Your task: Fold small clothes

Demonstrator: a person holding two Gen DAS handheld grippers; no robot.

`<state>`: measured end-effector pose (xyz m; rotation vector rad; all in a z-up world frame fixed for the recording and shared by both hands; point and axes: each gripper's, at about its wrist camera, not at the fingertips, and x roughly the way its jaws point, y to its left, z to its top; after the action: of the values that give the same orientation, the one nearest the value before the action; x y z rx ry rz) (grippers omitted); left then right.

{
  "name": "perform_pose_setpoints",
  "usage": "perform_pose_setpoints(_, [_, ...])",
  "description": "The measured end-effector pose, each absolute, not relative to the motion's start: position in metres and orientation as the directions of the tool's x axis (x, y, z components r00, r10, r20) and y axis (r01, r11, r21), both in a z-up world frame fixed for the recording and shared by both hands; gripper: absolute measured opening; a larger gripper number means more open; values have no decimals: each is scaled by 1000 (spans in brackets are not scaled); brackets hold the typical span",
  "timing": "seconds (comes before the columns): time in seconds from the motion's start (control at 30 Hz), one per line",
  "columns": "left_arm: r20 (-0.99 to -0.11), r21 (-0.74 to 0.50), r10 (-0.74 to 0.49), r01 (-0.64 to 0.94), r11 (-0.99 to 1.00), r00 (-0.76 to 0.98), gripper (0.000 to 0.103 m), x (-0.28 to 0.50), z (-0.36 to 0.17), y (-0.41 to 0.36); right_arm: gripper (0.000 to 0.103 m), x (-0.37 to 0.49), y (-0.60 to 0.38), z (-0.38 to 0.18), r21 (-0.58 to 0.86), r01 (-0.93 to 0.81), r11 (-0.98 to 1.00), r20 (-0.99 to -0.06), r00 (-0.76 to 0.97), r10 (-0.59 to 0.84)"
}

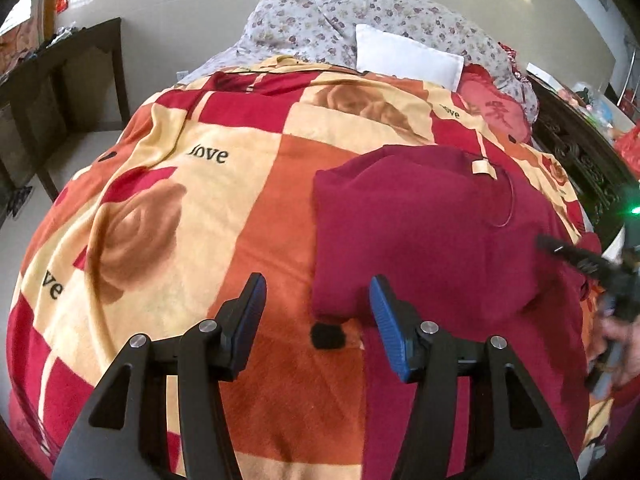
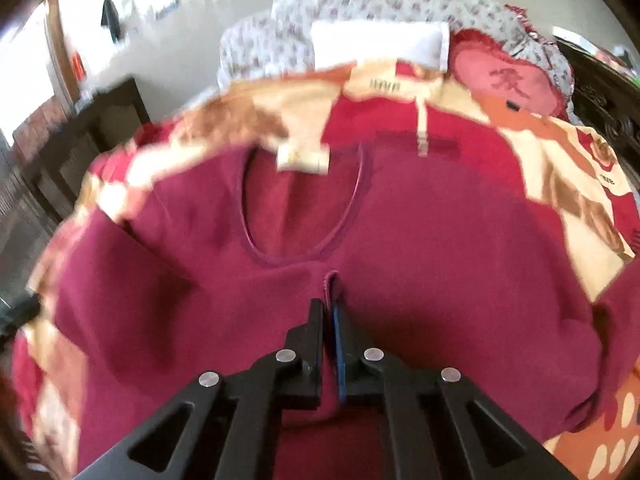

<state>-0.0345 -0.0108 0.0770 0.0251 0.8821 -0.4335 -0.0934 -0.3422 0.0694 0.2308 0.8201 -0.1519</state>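
A maroon long-sleeved top lies spread on the patterned blanket, its side folded in to a straight left edge. My left gripper hangs open over that edge near the hem, nothing between its blue pads. In the right wrist view the top fills the frame, its scoop neckline and cream label facing away. My right gripper is shut on a pinched ridge of the top's fabric just below the neckline. The right gripper and the hand holding it show at the left view's right edge.
Floral pillows, a white pillow and a red cushion lie at the bed's far end. A dark wooden table stands left of the bed. Dark carved furniture runs along the right side.
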Motion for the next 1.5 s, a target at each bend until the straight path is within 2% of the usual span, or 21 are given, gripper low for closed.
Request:
perform_pose_setpoints(0.07, [-750,-158,-366,389,908,551,54,-34,76,-19,4,-109,-359,88,112,284,952,-711,692,-123])
perform_pose_setpoints(0.17, [-760,-156,-368,399,904,536,54,-33,70,-33,4,-124,-390,93,80,388,918,-724,656,-214])
perform_pose_setpoints(0.33, [-766,-164,-379,413,896,519,54,-30,67,-55,4,-122,-414,62,72,437,897,-783,581,-220])
perform_pose_setpoints(0.5, [-747,-154,-383,418,895,543,54,-20,70,-73,4,-121,-424,53,109,458,882,-780,590,-210])
perform_pose_setpoints(0.57, [-778,-120,-344,413,903,525,54,-10,57,-83,11,-114,-432,41,97,471,877,-813,546,-203])
perform_pose_setpoints(0.63, [-819,-92,-296,398,913,491,54,0,38,-89,31,-119,-437,42,83,489,868,-817,533,-222])
perform_pose_setpoints(0.7, [-843,-97,-280,383,919,459,54,6,24,-89,37,-132,-444,54,93,519,850,-790,558,-254])
perform_pose_setpoints(0.8, [-837,-114,-292,375,920,463,54,5,22,-86,37,-153,-444,73,83,547,833,-752,583,-307])
perform_pose_setpoints(0.9, [-813,-105,-293,369,924,503,54,-4,34,-86,37,-159,-429,77,136,461,877,-746,631,-215])
perform_pose_setpoints(1.1, [-769,-102,-336,414,905,544,54,-27,55,-102,37,-134,-397,43,111,372,922,-789,597,-146])
perform_pose_setpoints(1.27, [-780,-91,-352,463,882,517,54,-35,53,-122,37,-127,-387,31,43,376,925,-792,577,-198])
perform_pose_setpoints(1.5, [-800,-87,-341,466,880,494,54,-34,41,-143,37,-139,-392,52,111,382,918,-797,586,-147])
